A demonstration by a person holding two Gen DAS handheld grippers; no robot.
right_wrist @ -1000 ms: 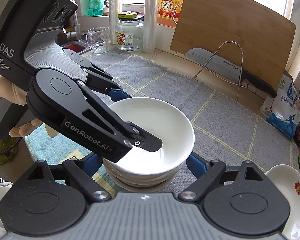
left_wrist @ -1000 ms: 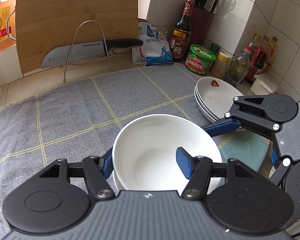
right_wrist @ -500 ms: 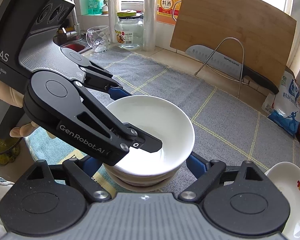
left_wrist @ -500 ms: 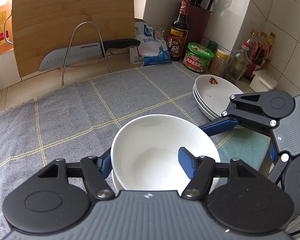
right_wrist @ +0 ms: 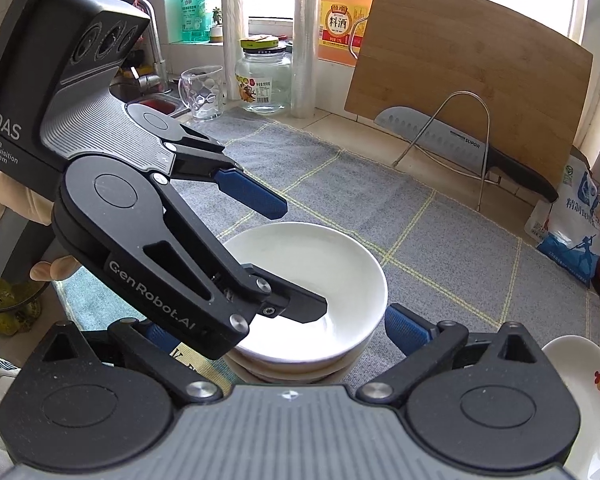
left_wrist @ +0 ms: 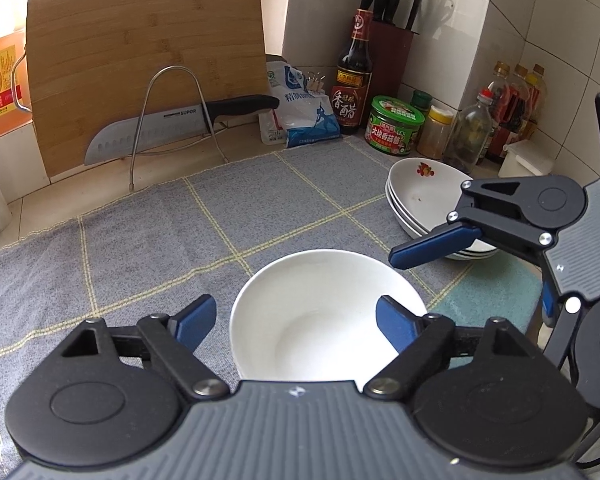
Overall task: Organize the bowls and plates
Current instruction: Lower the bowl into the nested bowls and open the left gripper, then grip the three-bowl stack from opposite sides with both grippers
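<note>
Both grippers have let go since the earlier frames: the left gripper (left_wrist: 296, 322), which a second ago pinched the rim of the top bowl (left_wrist: 324, 316), now has its jaws opening, one blue pad (left_wrist: 392, 328) over the bowl's inside and the other out over the cloth, neither pressing on the rim. The right gripper (right_wrist: 288, 330) is opening too, its jaws standing wide either side of the bowl stack (right_wrist: 300, 364) without touching it.

That stack sits near the front edge of the grey checked cloth (left_wrist: 140, 240) that covers the worktop; the right wrist view shows three nested white bowls, the top one empty. Toward the right edge of the cloth stands a second stack of plates (left_wrist: 416, 200), three rims countable, the top one marked with a small red flower.

Along the back of the worktop lean one bamboo cutting board (left_wrist: 140, 64) and one wire stand (left_wrist: 172, 120) with one knife (left_wrist: 164, 128) across it. At the back right corner are one salt bag (left_wrist: 300, 116), one dark vinegar bottle (left_wrist: 354, 80), one green-lidded jar (left_wrist: 394, 126) and one knife block (left_wrist: 392, 40). One glass mug (right_wrist: 202, 92) and one glass jar (right_wrist: 263, 76) stand at the back left by the sink.
</note>
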